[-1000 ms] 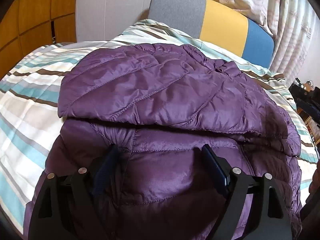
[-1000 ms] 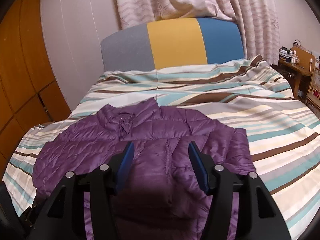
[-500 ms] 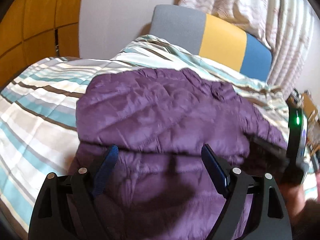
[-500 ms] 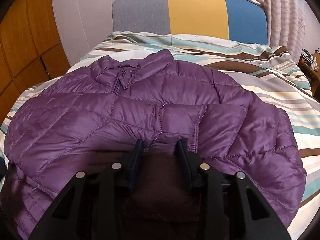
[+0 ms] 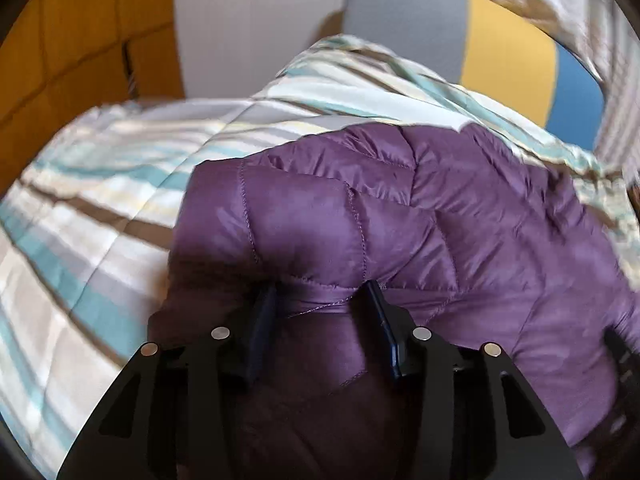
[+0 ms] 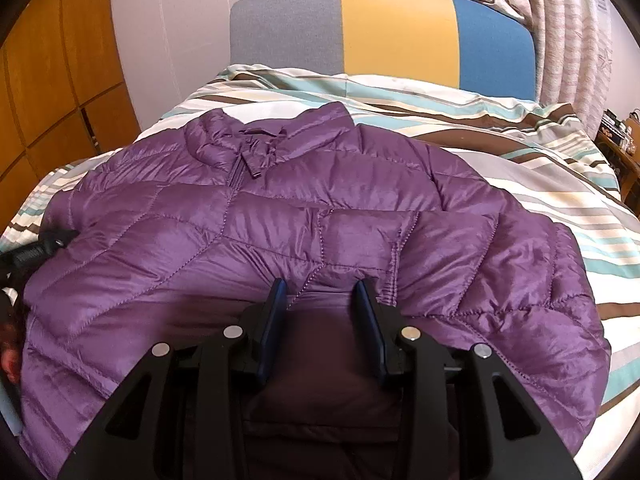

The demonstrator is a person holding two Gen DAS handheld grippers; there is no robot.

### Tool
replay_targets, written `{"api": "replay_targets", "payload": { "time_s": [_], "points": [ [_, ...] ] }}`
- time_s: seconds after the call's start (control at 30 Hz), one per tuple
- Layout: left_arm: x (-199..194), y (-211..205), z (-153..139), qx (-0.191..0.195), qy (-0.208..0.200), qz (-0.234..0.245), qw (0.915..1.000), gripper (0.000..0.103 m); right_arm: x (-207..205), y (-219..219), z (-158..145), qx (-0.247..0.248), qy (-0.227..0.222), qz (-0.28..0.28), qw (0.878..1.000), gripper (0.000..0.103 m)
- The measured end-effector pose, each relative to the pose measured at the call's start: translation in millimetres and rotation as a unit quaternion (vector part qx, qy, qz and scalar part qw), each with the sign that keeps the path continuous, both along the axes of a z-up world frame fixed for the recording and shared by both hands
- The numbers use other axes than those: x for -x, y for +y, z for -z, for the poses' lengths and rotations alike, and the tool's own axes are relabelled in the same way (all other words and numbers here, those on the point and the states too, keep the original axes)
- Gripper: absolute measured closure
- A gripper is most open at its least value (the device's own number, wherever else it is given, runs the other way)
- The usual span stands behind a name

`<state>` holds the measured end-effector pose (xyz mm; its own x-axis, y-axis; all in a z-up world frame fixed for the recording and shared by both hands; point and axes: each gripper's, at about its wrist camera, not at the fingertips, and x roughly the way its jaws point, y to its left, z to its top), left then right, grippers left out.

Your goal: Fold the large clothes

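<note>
A purple quilted jacket (image 6: 280, 220) lies front up on the striped bed, collar toward the headboard, with its lower part folded up over the body. My right gripper (image 6: 320, 296) is shut on a bunch of fabric at the near fold, close to the middle. In the left wrist view the jacket (image 5: 440, 220) fills the right half. My left gripper (image 5: 320, 304) sits at its near left corner. Its jaws are closing, and puckered purple fabric is pinched between the blue pads (image 5: 378, 312).
The striped duvet (image 5: 100, 200) lies bare to the left of the jacket and also to its right (image 6: 560, 184). A grey, yellow and blue headboard (image 6: 400, 32) stands behind, wooden cupboard doors (image 6: 48, 80) at the left, curtains (image 6: 568, 20) and a small table (image 6: 624, 148) at the right.
My left gripper has slid left along the jacket to its corner and narrowed its jaws onto the fabric. My right gripper dropped onto the fold, closed, and has since held still.
</note>
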<state>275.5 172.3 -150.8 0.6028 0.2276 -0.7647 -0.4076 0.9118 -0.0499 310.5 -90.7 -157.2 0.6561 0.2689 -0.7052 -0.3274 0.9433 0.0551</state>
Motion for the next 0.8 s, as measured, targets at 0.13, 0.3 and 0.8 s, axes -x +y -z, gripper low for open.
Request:
{"api": "replay_targets", "payload": {
  "time_s": [0.13,0.3,0.8],
  "points": [
    [0.4,-0.3,1.8,-0.007,-0.002,-0.001,1.0,0.057,-2.2,1.6,2.5,0.002,0.002,-0.001,1.0,0.067],
    [2.0,-0.5,-4.1,0.0,-0.008,0.008,0.9999,0.051,-1.4,3.1,2.3,0.008,0.0,0.0,1.0,0.067],
    [-18.0,-84.4,-32.8,-0.018,-0.006,0.081,0.9965,0.04,-0.2,3.0,2.1,0.01,-0.002,0.001,1.0,0.066]
  ]
}}
